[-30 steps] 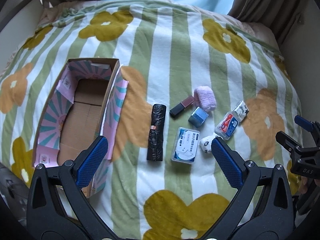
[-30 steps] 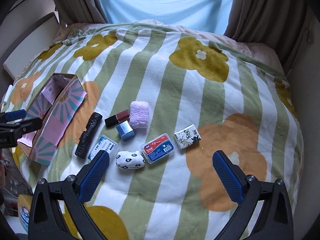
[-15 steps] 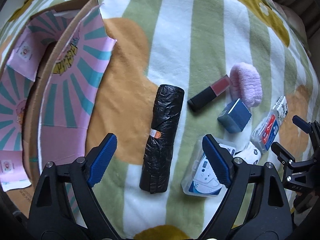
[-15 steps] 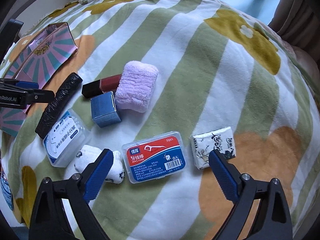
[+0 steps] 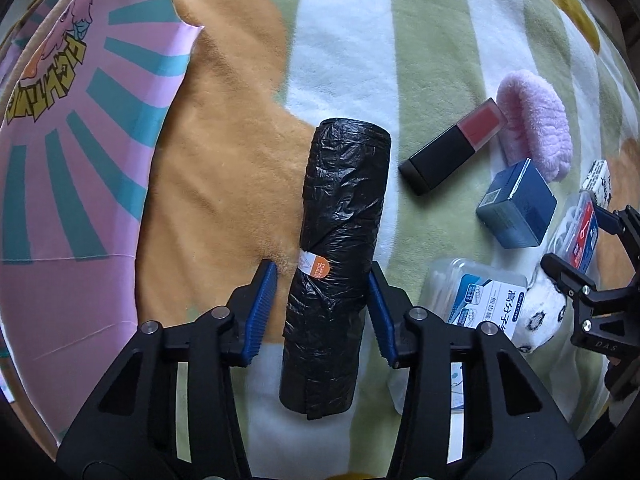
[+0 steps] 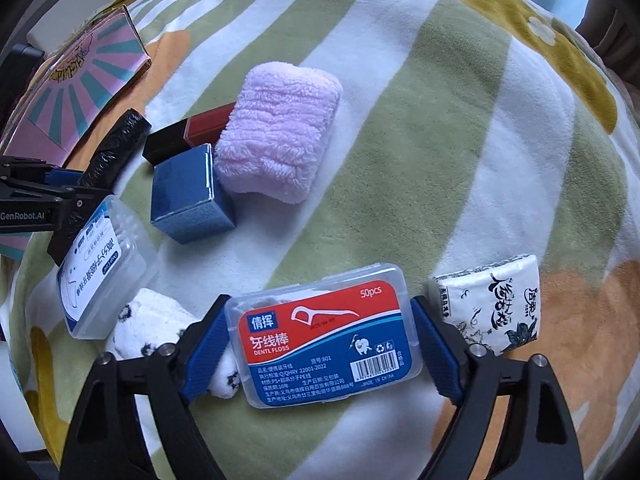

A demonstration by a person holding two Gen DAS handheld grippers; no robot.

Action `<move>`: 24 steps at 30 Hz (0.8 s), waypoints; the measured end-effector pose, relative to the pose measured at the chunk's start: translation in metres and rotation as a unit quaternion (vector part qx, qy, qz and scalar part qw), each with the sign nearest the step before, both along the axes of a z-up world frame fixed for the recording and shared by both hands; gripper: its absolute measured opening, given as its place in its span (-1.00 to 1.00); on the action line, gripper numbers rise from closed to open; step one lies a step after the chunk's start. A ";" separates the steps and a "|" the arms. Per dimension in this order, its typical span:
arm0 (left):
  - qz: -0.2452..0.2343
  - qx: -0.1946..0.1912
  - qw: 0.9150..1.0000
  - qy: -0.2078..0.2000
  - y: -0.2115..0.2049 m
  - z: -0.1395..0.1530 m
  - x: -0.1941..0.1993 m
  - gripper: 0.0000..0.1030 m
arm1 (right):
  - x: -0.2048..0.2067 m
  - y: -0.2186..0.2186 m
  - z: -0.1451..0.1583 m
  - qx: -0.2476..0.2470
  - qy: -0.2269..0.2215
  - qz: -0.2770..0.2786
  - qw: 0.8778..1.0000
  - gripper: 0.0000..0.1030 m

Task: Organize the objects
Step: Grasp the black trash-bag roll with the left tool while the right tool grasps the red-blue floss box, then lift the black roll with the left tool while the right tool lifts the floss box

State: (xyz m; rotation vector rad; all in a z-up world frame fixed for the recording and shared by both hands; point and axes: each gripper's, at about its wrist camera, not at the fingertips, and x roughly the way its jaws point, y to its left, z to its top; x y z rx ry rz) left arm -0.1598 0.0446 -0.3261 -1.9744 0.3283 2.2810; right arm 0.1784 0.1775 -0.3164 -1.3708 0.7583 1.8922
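1. Left tongs (image 5: pixel 322 304) are down low over the bed's striped, flowered fleece blanket (image 5: pixel 344 40), pointing forward along a black rolled bundle of plastic bags (image 5: pixel 340 248). The blue pads sit either side of the roll's lower half. The right pad looks to be touching it, while the left one shows a sliver of gap, so they're narrowed around it but not clearly clamped.
2. Right tongs (image 6: pixel 316 344) are just as low, straddling a clear plastic dental floss box with a red and blue label (image 6: pixel 324 336). The pads are right at both short ends, about the box's width apart. Can't tell if they're actually squeezing yet.
3. The pink and teal cardboard box (image 5: pixel 76 128) lies left of the black roll, near but apart.
4. Also on the blanket: a black and red lipstick-shaped case (image 6: pixel 188 136) touching a fluffy pink folded cloth (image 6: pixel 280 128), a small blue cardboard cube box (image 6: pixel 188 196) just beside both, a clear box with a blue and white label (image 6: pixel 100 268), a white spotted soft thing (image 6: pixel 148 324) against the right tongs' left pad, and a white tissue pack with black calligraphy (image 6: pixel 492 304) just right of the floss box.
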 end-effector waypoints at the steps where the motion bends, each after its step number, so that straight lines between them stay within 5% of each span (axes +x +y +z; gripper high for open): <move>1: -0.003 0.001 1.000 0.002 0.001 0.000 0.001 -0.35 | 0.002 0.000 0.000 0.001 0.002 0.002 1.000 0.62; 14: -0.016 0.011 0.999 0.027 0.001 0.016 0.006 -0.44 | 0.048 0.005 0.022 0.013 0.017 -0.032 0.999 0.61; 24: -0.062 0.034 0.994 0.085 0.029 0.100 0.037 -0.44 | 0.059 -0.008 0.109 0.054 0.035 -0.106 0.992 0.61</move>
